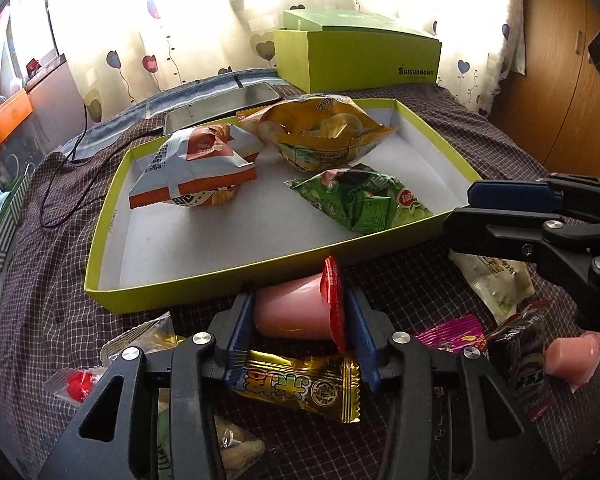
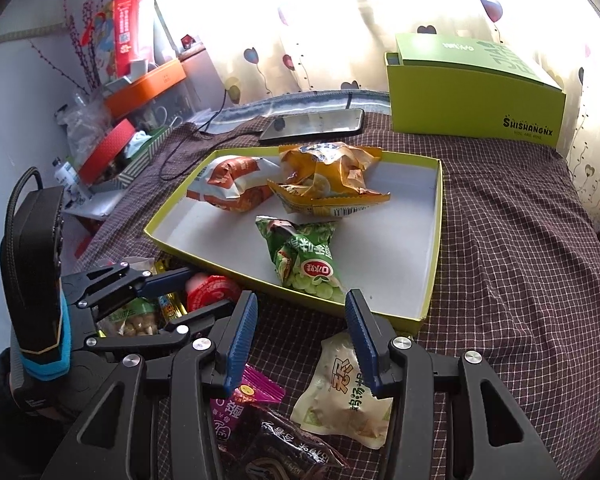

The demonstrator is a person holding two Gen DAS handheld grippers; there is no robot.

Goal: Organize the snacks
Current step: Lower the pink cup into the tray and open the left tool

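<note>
My left gripper is shut on a pink jelly cup with a red lid, held just in front of the near wall of the green tray. The cup also shows in the right wrist view. The tray holds an orange-white bag, a yellow chip bag and a green pea bag. My right gripper is open above a white snack packet on the checked cloth, empty.
Loose snacks lie on the cloth near me: a gold candy, a magenta packet, a dark packet, another pink jelly cup. A phone and a green box sit behind the tray. Clutter stands at the left.
</note>
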